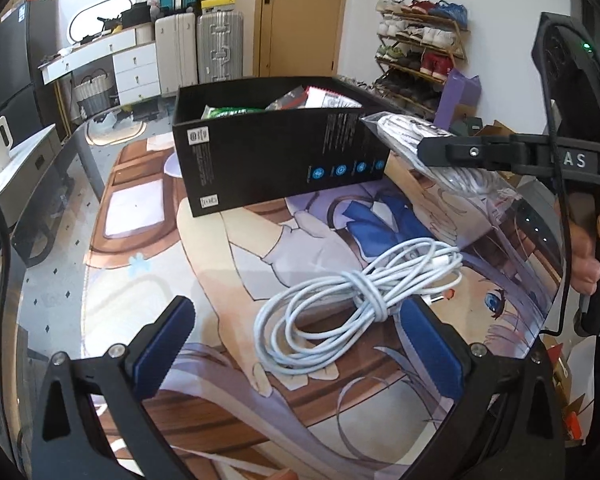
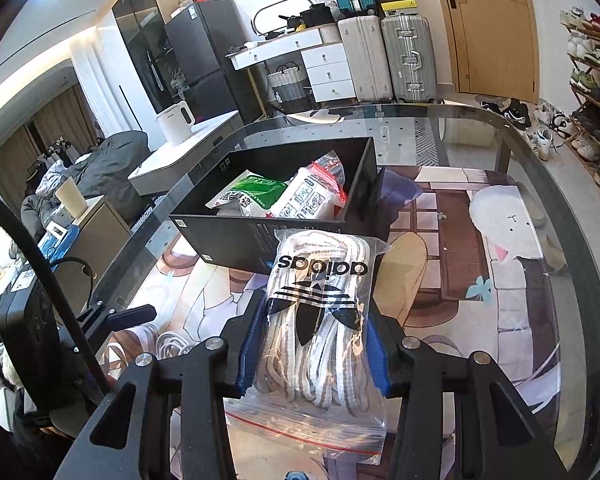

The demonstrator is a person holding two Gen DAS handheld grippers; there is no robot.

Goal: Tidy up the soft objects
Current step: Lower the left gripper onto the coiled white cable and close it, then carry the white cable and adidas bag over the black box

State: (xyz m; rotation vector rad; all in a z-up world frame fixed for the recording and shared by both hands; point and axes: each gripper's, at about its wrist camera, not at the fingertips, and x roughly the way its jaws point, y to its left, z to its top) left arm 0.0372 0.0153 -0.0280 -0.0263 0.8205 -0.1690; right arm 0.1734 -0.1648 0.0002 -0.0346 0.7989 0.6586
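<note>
Laces bag (image 2: pixel 320 320) sits clamped mid-body in your right gripper (image 2: pixel 312 344), lifted just short of the black box (image 2: pixel 260 240). Light, floppy, slick plastic, so hold the bulk. Your left gripper (image 1: pixel 296 344) is spread open over the coiled white cable (image 1: pixel 352 296) on the bench (image 1: pixel 220 248); pinch its wrapped middle.

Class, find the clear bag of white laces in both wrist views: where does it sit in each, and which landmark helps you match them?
Left wrist view: bag of white laces at upper right, gripped by the right gripper, beside the black box.
Right wrist view: bag at bottom centre, between the blue-padded fingers.
Shared landmark: the black box.
</note>
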